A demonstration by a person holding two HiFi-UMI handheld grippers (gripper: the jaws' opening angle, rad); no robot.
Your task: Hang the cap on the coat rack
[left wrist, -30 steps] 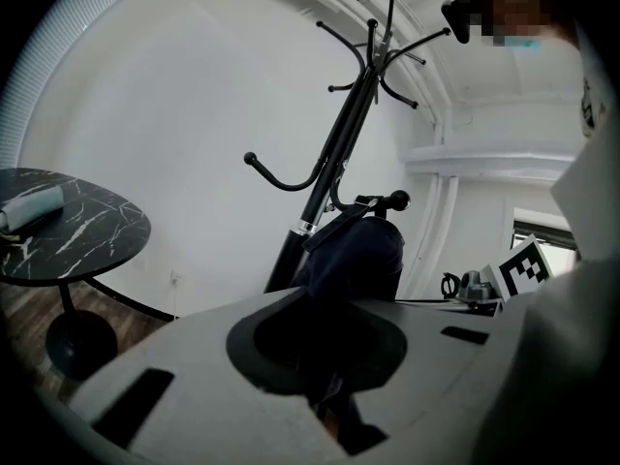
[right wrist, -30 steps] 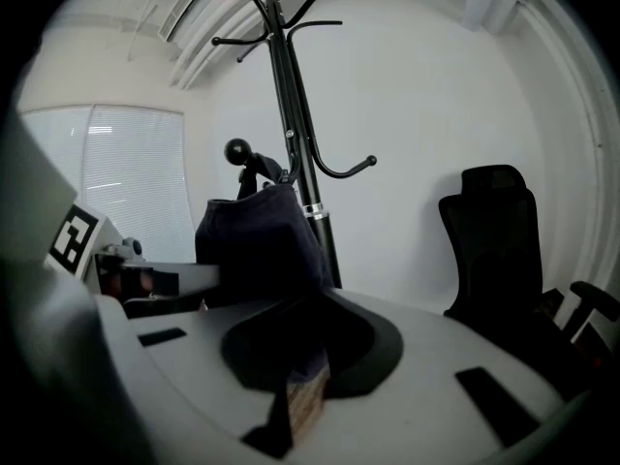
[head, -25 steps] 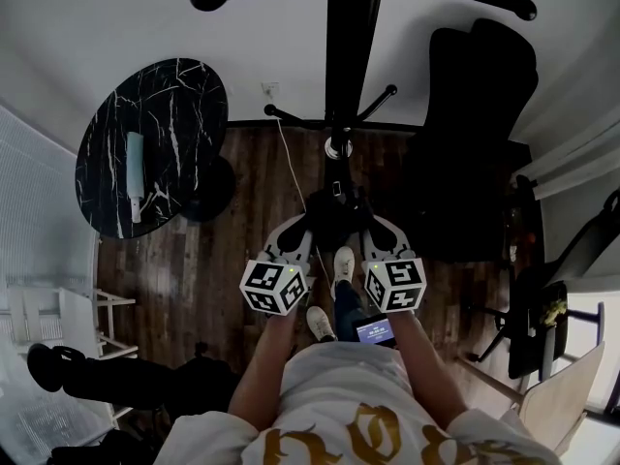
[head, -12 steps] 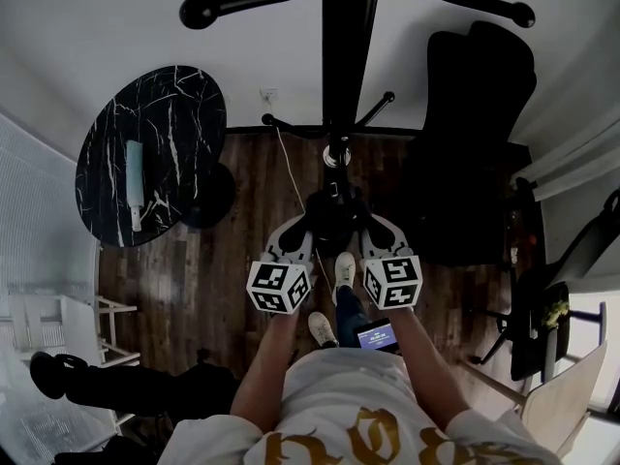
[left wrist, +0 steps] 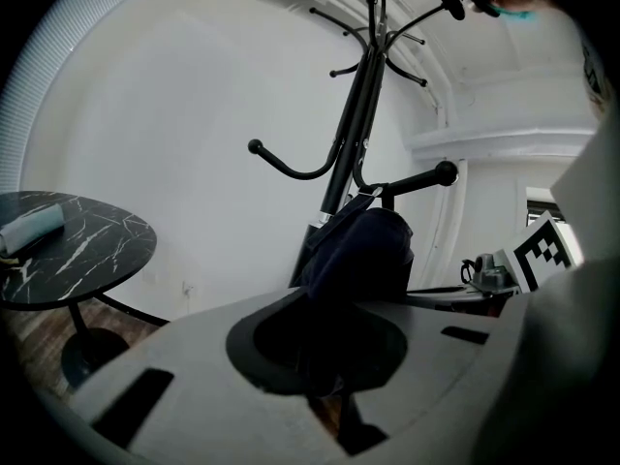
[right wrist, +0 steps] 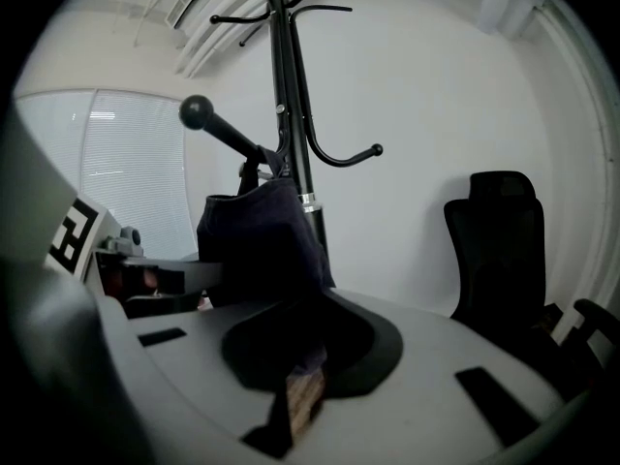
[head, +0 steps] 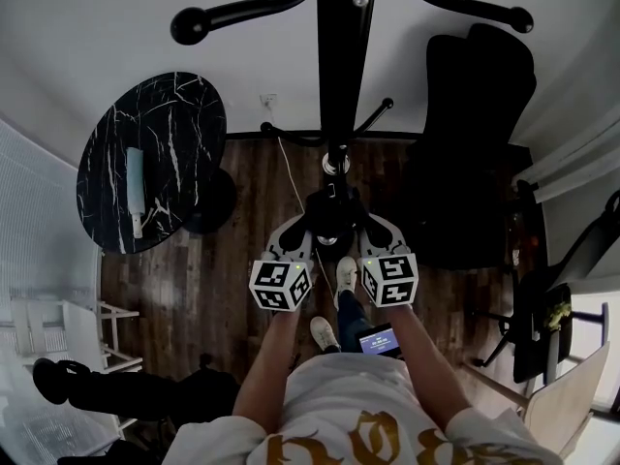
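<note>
The left gripper (head: 306, 227) and the right gripper (head: 368, 227) both pinch the dark cap (head: 334, 209) with narrow jaws. The coat rack (head: 341, 76) stands at 12 o'clock.

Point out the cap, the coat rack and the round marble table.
cap (left wrist: 363, 255), left gripper view, on its dark crown.
coat rack (left wrist: 354, 124), left gripper view, on the upright pole.
marble table (head: 184, 143), head view, on its bare top.

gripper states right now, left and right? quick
Left gripper: closed, holding the dark cap.
Right gripper: closed, holding the same cap from the other side.
</note>
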